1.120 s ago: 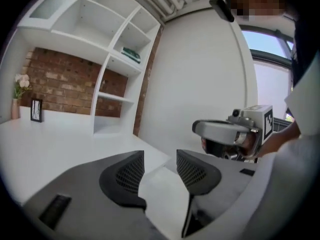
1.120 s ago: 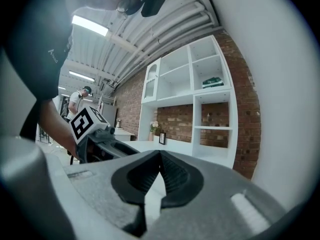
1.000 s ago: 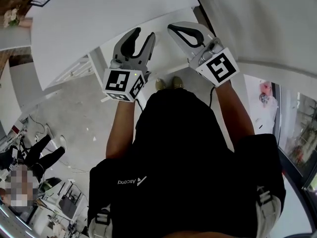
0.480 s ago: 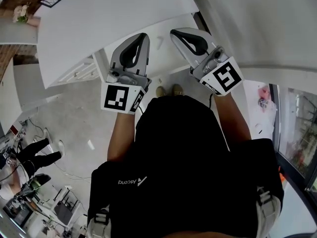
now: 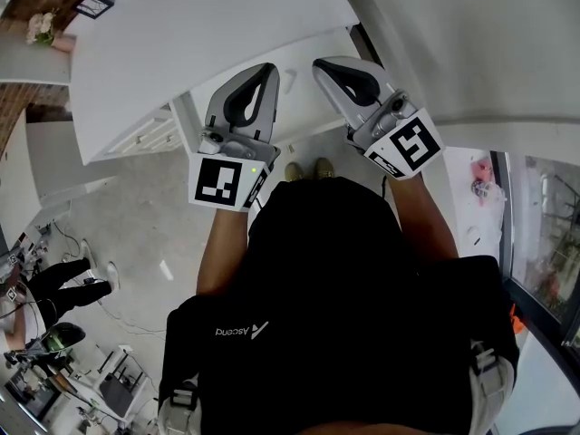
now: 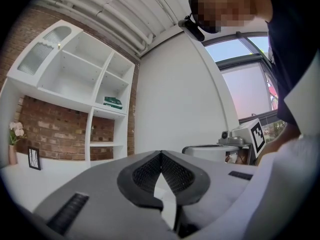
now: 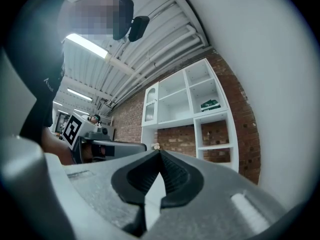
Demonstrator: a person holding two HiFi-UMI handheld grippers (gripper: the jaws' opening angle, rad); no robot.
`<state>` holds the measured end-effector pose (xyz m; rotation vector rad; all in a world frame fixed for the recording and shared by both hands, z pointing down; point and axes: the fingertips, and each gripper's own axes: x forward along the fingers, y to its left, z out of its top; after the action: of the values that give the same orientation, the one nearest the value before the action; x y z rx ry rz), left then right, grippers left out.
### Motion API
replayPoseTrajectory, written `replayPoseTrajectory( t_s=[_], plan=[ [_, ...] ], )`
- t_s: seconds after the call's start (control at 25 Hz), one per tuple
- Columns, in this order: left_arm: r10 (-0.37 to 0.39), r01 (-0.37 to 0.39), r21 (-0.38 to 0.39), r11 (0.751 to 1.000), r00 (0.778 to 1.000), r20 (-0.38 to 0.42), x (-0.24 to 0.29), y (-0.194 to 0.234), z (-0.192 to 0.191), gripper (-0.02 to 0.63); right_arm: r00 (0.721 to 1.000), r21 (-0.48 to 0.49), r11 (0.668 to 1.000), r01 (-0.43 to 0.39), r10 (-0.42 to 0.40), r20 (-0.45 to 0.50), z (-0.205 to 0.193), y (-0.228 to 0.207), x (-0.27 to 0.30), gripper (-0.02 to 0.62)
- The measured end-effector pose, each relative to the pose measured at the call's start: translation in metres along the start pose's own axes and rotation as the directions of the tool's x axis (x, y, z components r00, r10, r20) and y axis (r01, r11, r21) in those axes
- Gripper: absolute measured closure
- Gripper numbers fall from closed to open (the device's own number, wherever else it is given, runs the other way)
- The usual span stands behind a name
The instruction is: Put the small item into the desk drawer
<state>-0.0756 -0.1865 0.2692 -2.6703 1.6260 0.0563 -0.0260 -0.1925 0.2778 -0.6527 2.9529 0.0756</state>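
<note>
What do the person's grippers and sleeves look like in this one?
The left gripper and right gripper are both light grey, with curved jaws lined by black ribbed pads. Each carries a white cube bearing black square markers. The person wears a black short-sleeved top with a small white logo.

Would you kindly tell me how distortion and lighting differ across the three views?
Head view: sharp, evenly lit, fisheye curving the desk edge. Left gripper view: dark round vignette, bright window at right. Right gripper view: same vignette, ceiling light glaring, shelf unit bowed.
</note>
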Motion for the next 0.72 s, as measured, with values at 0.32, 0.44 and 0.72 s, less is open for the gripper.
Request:
replayPoseTrajectory(
  t_s=[0.32, 0.44, 0.72],
  plan=[
    [-0.003, 0.003, 0.000, 1.000, 1.000, -0.011, 0.0032, -0.0061, -0.0020, 0.607, 1.000, -0.005, 1.000, -0.005, 0.005, -0.004, 0.0006, -0.0024, -0.0057, 0.595],
    [-0.007, 0.007, 0.001, 1.000, 1.000, -0.006, 0.0039, -0.0080, -0.0003, 0.607, 1.000, -0.007, 1.000, -0.004, 0.004, -0.002, 0.0022, -0.0049, -0.0061, 0.595],
    [0.012, -0.012, 0.000, 1.000, 1.000, -0.014, 0.0028, -0.0014, -0.0004, 0.607, 1.000, -0.006, 1.000, -0.005, 0.005, 0.005, 0.0047, -0.0063, -0.0025, 0.595]
  ],
)
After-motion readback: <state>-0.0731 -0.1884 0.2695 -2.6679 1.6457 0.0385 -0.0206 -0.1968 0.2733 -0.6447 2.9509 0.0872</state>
